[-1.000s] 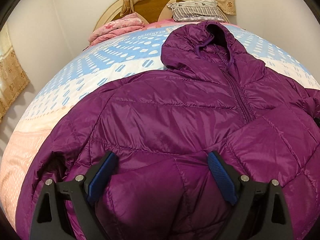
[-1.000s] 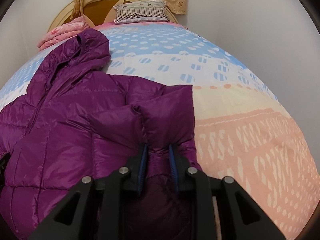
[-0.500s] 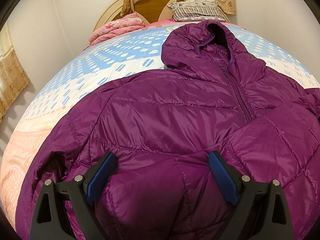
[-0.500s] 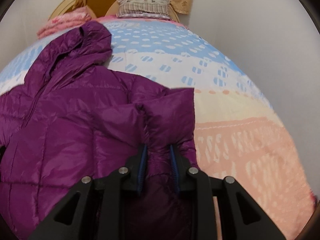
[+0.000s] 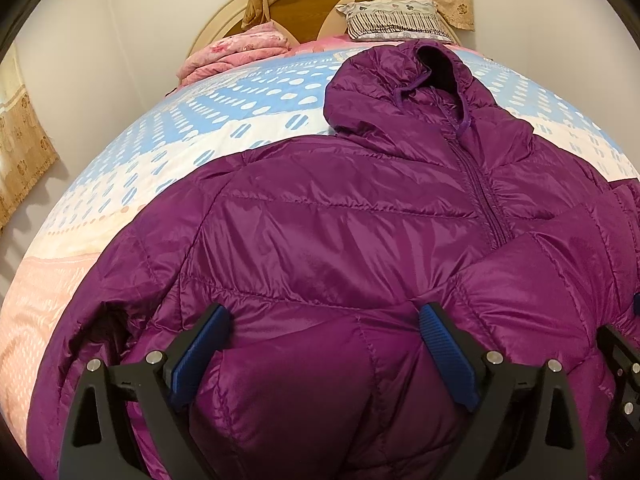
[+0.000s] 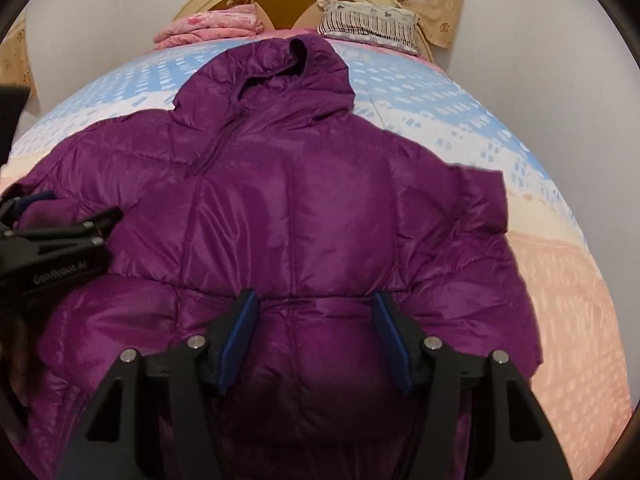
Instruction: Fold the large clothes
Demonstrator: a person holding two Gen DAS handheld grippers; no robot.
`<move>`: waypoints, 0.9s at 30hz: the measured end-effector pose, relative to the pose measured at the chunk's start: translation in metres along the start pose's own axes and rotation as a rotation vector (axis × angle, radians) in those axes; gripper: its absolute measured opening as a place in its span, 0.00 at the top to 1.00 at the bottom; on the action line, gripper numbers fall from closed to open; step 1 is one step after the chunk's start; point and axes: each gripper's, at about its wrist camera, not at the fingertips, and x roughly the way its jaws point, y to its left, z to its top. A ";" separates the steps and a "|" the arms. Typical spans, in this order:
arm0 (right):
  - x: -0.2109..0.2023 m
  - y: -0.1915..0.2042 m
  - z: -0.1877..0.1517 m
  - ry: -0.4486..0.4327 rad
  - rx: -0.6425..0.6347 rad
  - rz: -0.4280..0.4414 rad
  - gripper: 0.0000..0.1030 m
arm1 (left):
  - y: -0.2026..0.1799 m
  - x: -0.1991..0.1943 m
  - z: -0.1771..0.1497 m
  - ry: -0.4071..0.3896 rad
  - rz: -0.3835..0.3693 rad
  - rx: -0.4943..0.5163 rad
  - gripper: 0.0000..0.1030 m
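Observation:
A purple hooded puffer jacket lies front up on the bed, hood toward the headboard; it also fills the right wrist view. My left gripper is open, its blue pads wide apart over the jacket's lower left part, holding nothing. My right gripper is open just above the jacket's lower middle, empty. The right sleeve lies folded in over the jacket's right side. The left gripper shows at the left edge of the right wrist view.
The bed has a quilt in blue, white and peach. A folded pink blanket and a striped pillow lie by the round headboard. White walls stand close on both sides, with a curtain at left.
My right gripper has let go of the sleeve, opened, and swung left over the jacket's middle. The sleeve now lies folded on the jacket. The left gripper has barely moved.

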 end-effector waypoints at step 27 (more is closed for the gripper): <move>-0.004 0.055 -0.016 -0.021 -0.041 0.035 0.33 | 0.028 -0.024 -0.033 0.016 0.039 0.001 0.01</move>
